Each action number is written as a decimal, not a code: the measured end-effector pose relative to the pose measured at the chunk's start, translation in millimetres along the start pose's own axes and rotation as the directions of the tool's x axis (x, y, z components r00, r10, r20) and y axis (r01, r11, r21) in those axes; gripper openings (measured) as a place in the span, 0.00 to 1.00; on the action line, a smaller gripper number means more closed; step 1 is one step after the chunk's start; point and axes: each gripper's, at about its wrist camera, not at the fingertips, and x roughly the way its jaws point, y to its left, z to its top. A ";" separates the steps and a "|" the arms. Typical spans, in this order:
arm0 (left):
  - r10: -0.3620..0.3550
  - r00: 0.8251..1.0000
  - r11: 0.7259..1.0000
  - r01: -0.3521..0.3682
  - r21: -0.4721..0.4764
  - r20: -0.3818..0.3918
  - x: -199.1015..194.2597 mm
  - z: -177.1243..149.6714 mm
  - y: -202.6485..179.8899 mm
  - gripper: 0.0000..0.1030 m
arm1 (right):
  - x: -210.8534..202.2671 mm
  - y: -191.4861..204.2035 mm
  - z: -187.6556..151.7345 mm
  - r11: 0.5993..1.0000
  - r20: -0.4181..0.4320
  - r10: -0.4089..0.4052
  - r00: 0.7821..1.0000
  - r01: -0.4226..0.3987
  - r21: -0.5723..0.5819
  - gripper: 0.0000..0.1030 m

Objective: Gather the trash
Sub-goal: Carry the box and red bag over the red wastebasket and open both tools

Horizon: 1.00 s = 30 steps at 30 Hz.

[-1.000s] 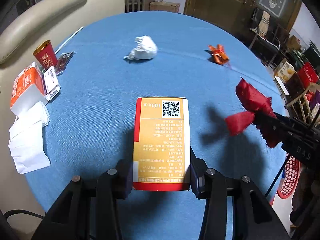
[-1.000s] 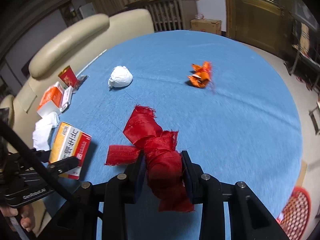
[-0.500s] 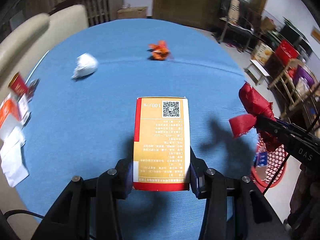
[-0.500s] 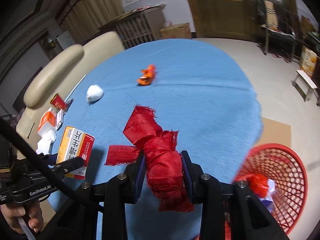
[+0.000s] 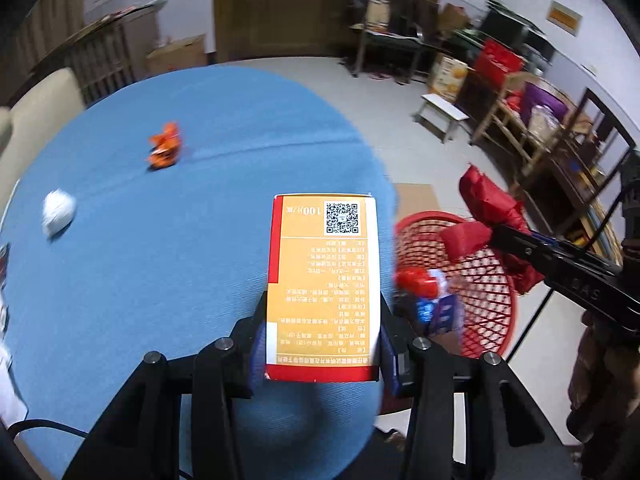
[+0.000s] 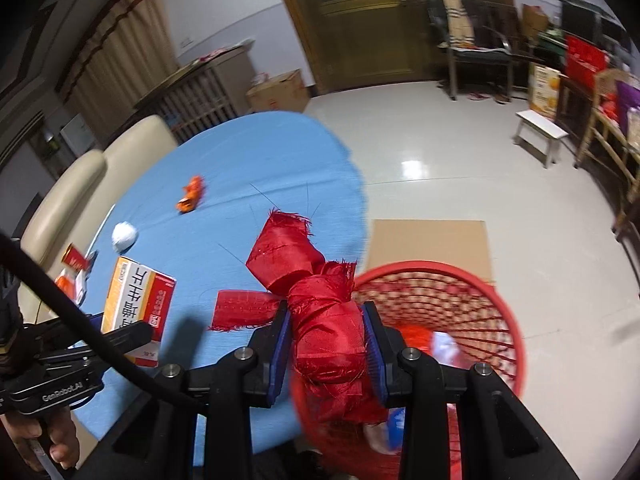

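Note:
My left gripper [image 5: 322,336] is shut on an orange and red carton [image 5: 323,280], held above the right edge of the blue round table [image 5: 180,248]. In the right wrist view that carton [image 6: 136,308] shows at the left. My right gripper [image 6: 326,340] is shut on a knotted red ribbon [image 6: 320,300], held at the near rim of a red mesh basket [image 6: 460,304] on the floor. The ribbon [image 5: 488,216] also appears over the basket [image 5: 484,276] in the left wrist view. An orange wrapper [image 5: 164,148] and a white paper ball [image 5: 58,212] lie on the table.
The basket holds some red and blue packaging [image 5: 428,300]. A flat cardboard sheet [image 6: 428,248] lies on the floor behind it. A beige sofa [image 6: 80,184] borders the table's far left, with small boxes [image 6: 74,276] near that edge. Shelves and chairs [image 5: 540,120] line the right wall.
Both grippers swept right across the table toward its edge, each keeping its hold. The red basket has come into view below them, and the wrapper and paper ball slid left.

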 end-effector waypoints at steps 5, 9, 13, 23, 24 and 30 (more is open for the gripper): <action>-0.037 0.999 0.998 0.037 0.059 -0.008 8.9 5.3 -31.2 0.46 | -7.5 -35.0 -3.3 0.997 0.007 -0.033 0.999 0.033 0.064 0.35; -0.058 0.998 0.994 0.059 0.089 -0.012 12.8 9.1 -51.3 0.46 | -9.8 -57.2 -7.7 0.993 0.001 -0.052 0.999 0.052 0.105 0.35; -0.076 0.997 0.990 0.078 0.120 -0.020 17.9 11.2 -68.7 0.46 | -8.3 -74.4 -13.8 0.987 -0.008 -0.062 0.998 0.062 0.148 0.35; -0.090 0.995 0.985 0.095 0.141 -0.041 27.6 13.7 -84.1 0.46 | 6.1 -94.5 -30.0 0.975 -0.060 -0.044 0.997 0.056 0.213 0.35; -0.093 0.995 0.985 0.098 0.142 -0.043 29.1 14.4 -84.3 0.46 | 8.0 -95.5 -32.6 0.974 -0.067 -0.042 0.997 0.056 0.221 0.35; -0.105 0.993 0.984 0.112 0.136 -0.058 38.5 14.4 -86.5 0.46 | 20.3 -111.5 -47.9 0.950 -0.107 -0.038 0.994 0.069 0.306 0.71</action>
